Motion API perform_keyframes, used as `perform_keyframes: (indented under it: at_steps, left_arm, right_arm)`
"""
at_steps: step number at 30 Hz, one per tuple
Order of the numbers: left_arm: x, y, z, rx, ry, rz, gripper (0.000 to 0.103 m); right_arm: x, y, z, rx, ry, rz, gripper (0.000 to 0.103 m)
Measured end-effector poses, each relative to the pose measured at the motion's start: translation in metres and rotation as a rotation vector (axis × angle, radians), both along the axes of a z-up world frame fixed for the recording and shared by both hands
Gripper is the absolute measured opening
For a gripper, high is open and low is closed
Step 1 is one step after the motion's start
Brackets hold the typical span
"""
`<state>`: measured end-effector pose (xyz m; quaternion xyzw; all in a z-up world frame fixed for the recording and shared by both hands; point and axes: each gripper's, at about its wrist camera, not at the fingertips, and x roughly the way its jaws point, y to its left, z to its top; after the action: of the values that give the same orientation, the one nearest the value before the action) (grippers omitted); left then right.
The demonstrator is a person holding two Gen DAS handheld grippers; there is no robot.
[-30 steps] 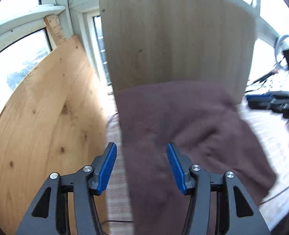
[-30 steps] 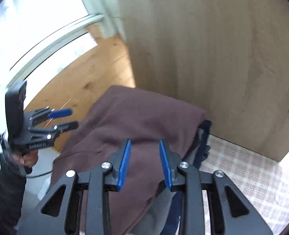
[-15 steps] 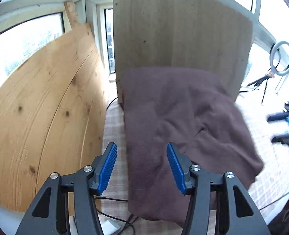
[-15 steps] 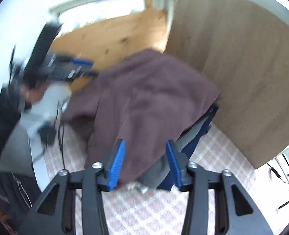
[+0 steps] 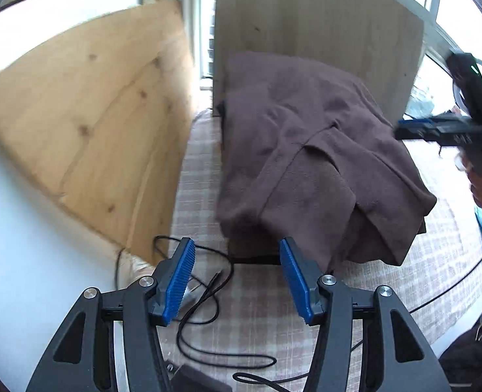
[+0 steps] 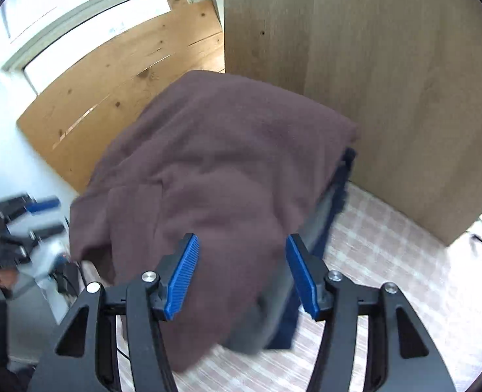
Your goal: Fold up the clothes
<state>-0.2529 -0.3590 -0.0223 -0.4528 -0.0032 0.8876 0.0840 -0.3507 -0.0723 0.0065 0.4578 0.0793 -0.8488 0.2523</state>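
Standing half open and empty, the left gripper (image 5: 236, 276) hovers before the brown fleece garment (image 5: 309, 163) piled on the checked tablecloth (image 5: 260, 307), while the right gripper (image 6: 242, 271), whose jaws have just been opening, holds nothing above it.

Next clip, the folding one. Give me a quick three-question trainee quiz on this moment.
1. True or false: the left gripper is clamped on the brown garment.
2. What lies under the brown garment on its right side? A) dark blue cloth B) a yellow towel C) nothing
3. What covers the table?

Key: 1 false, its fingers stand apart with nothing between them. 2 A. 3 a checked cloth.
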Motion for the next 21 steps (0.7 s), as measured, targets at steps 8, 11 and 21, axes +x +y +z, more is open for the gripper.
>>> perform_keyframes:
  at_steps: [8,11,21]
  left_arm:
    - [-0.015,0.033,0.023,0.061,0.040,-0.078,0.052]
    - [0.003,0.052,0.022,0.033,0.037,-0.100,0.054]
    - [0.071,0.090,-0.003,0.059,-0.029,-0.032,0.066]
  right_arm:
    - [0.065,0.003,0.010,-0.096,0.041,-0.077,0.055]
    - [0.096,0.005,-0.002,-0.064,0.021,-0.104,0.055]
    - [0.158,0.042,-0.014,-0.046,-0.029,-0.301,0.055]
